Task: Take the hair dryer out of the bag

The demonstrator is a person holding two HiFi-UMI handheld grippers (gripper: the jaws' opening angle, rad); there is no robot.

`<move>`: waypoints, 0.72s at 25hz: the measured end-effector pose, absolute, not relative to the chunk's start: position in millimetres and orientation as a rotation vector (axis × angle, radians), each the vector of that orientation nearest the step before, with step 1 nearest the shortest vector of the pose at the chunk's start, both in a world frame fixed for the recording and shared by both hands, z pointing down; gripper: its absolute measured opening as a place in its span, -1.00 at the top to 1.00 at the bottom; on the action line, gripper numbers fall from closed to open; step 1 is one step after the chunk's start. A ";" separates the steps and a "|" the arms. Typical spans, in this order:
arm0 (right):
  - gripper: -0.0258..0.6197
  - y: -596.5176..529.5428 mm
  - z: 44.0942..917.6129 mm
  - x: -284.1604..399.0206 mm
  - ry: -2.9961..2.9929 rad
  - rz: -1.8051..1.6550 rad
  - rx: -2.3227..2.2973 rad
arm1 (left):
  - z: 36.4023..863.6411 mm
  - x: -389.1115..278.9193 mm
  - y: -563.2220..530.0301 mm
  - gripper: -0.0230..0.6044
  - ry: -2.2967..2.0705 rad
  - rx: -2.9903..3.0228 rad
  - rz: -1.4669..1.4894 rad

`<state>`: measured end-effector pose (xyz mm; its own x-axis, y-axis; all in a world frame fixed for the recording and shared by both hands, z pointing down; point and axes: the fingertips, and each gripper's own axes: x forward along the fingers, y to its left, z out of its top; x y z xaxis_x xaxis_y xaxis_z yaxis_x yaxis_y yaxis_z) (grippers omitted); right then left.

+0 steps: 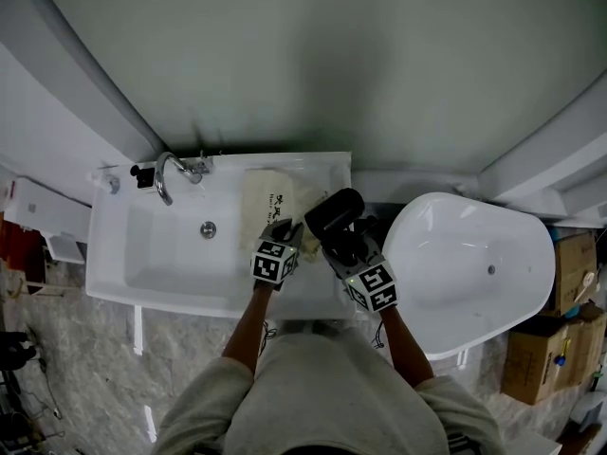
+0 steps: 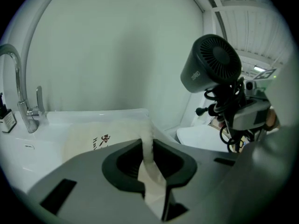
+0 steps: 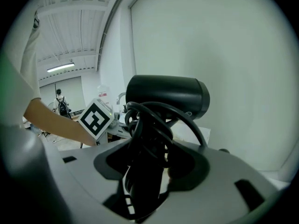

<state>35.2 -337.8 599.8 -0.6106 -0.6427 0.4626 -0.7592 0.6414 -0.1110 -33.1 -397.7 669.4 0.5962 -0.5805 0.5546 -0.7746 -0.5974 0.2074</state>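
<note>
The black hair dryer (image 1: pixel 334 212) is out of the cream cloth bag (image 1: pixel 272 202) and held up in the air. My right gripper (image 1: pixel 343 246) is shut on its handle and coiled cord (image 3: pixel 148 139), with the barrel (image 3: pixel 166 94) above the jaws. The left gripper view shows the dryer (image 2: pixel 211 64) raised at the right, fan grille facing the camera. My left gripper (image 1: pixel 285 236) is shut on a fold of the bag (image 2: pixel 147 146), which lies flat on the right ledge of the white sink (image 1: pixel 133 271). Red lettering shows on the bag (image 2: pixel 103 143).
A chrome tap (image 1: pixel 167 175) stands at the sink's back left, seen also as the tap (image 2: pixel 18 92) in the left gripper view. A white bathtub (image 1: pixel 474 273) sits right of the sink. Cardboard boxes (image 1: pixel 545 358) stand at the far right. A pale wall rises behind.
</note>
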 end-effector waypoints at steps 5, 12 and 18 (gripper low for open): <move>0.24 -334.9 582.3 36.7 -2.509 0.397 1.159 | 665.3 -27.3 -390.4 0.62 -1.069 2.412 0.597; 0.24 -340.0 572.1 37.6 -2.529 0.382 1.191 | 650.2 -28.3 -377.2 0.32 -1.078 2.455 0.578; 0.24 -345.8 560.4 32.8 -2.561 0.357 1.202 | 614.9 -48.0 -369.3 0.29 -1.209 2.487 0.494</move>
